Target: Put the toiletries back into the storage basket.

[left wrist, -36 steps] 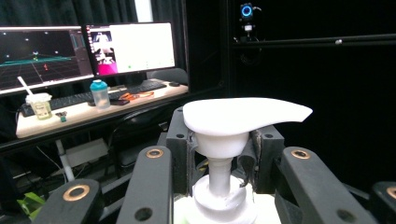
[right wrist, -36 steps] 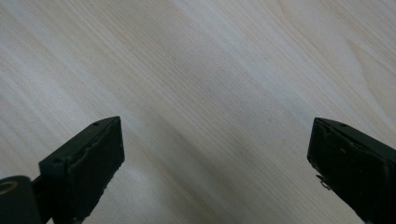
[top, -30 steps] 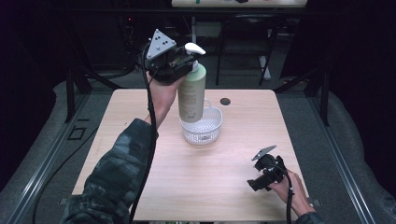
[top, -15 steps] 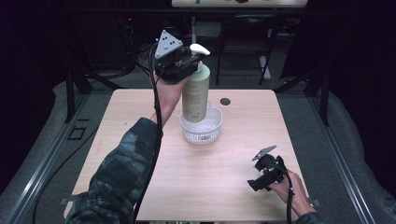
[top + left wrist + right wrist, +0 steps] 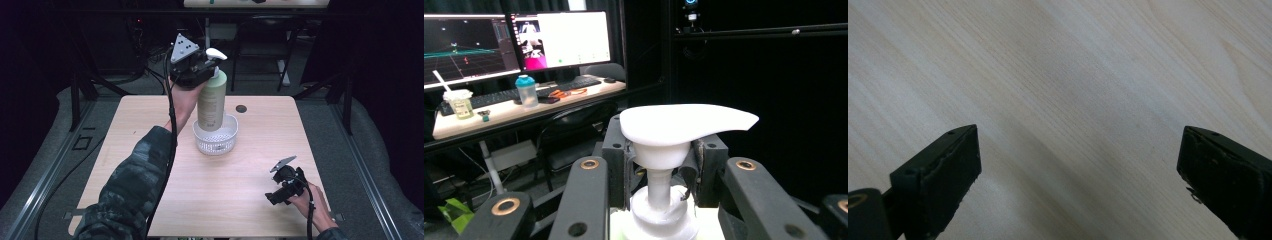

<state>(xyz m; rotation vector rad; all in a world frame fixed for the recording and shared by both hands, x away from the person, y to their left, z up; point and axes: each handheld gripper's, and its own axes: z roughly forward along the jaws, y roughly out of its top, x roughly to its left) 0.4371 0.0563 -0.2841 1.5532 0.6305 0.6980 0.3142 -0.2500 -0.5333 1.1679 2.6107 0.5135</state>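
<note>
Bottle (image 5: 211, 100), green with a white pump, now hangs upright with its base just inside the white basket (image 5: 216, 136) at the far middle of the worktop (image 5: 150, 125), slightly lower than a second ago; I judge it is being set down. Left hand-held gripper (image 5: 200, 67) clamps its neck. Right hand-held gripper (image 5: 281, 189) rests at the near right, jaws wide and empty.

Dark room; lit monitors (image 5: 519, 42) on a desk (image 5: 499, 112) behind.
</note>
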